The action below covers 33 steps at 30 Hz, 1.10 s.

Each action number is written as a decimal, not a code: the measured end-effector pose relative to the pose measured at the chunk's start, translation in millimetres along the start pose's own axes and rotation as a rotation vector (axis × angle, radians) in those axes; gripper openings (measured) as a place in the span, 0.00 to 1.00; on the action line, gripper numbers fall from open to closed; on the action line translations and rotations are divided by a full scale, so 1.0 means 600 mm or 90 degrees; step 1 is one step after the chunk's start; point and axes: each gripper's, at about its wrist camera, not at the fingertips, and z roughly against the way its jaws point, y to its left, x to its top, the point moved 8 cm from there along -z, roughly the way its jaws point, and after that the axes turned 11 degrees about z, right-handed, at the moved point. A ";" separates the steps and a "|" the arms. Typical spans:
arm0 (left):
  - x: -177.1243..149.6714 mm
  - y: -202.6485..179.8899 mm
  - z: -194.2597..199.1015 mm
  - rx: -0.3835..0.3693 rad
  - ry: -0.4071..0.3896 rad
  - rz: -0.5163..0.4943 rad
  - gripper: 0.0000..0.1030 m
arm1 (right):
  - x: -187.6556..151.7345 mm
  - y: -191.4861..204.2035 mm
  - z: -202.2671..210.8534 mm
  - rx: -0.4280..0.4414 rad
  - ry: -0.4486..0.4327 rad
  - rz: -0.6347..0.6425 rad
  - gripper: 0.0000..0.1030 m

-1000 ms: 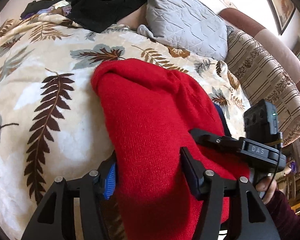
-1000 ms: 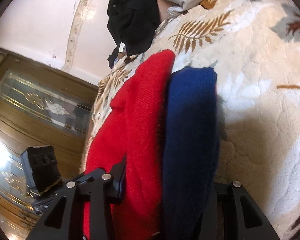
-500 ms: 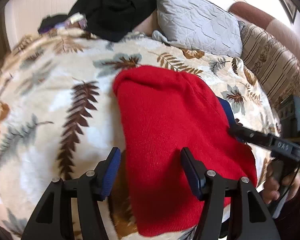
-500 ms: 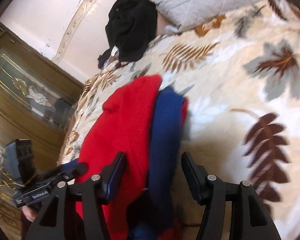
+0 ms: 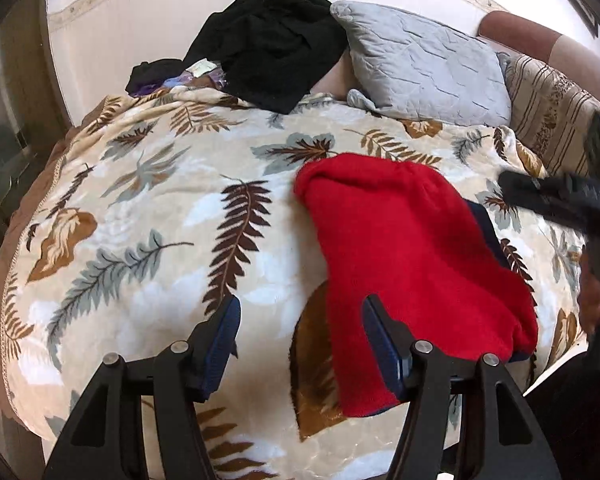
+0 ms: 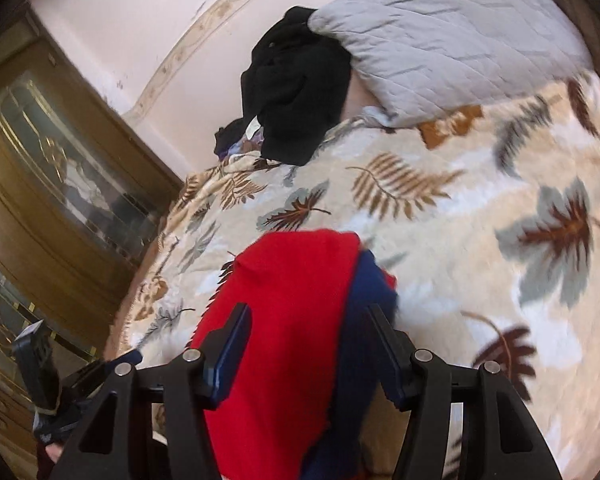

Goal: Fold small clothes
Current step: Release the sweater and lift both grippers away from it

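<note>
A leaf-print blanket [image 5: 148,216] covers the bed, with a wooden cabinet [image 6: 52,184] off to the left, a black heap of clothes [image 5: 276,52] against the wall, and a grey quilted pillow [image 5: 424,76] to its right. The left gripper [image 5: 300,344] hangs above the blanket with its jaws apart and nothing between them; only bare blanket shows in the gap. Just right of it lies the red knit garment [image 5: 404,264], folded flat, its long axis running from the near edge of the bed away toward the pillow, with a navy layer [image 6: 364,320] peeking out along its right side. The right gripper [image 6: 308,356] is also spread and holds nothing, though the fold sits straight ahead of it, in line with its jaws. I'd judge the right gripper the better placed of the 2 for any further tuck; the left would have to shift rightward first.
</note>
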 end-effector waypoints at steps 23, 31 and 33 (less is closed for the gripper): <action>-0.020 -0.035 0.046 0.101 -0.055 -0.077 0.72 | -0.018 0.015 0.000 -0.128 0.093 0.025 0.77; 0.010 -0.043 0.178 0.140 -0.174 -0.062 0.84 | -0.040 0.089 0.172 -0.176 0.023 0.060 0.77; 0.014 -0.042 0.204 0.147 -0.187 -0.053 0.85 | -0.049 0.104 0.207 -0.183 0.006 0.059 0.77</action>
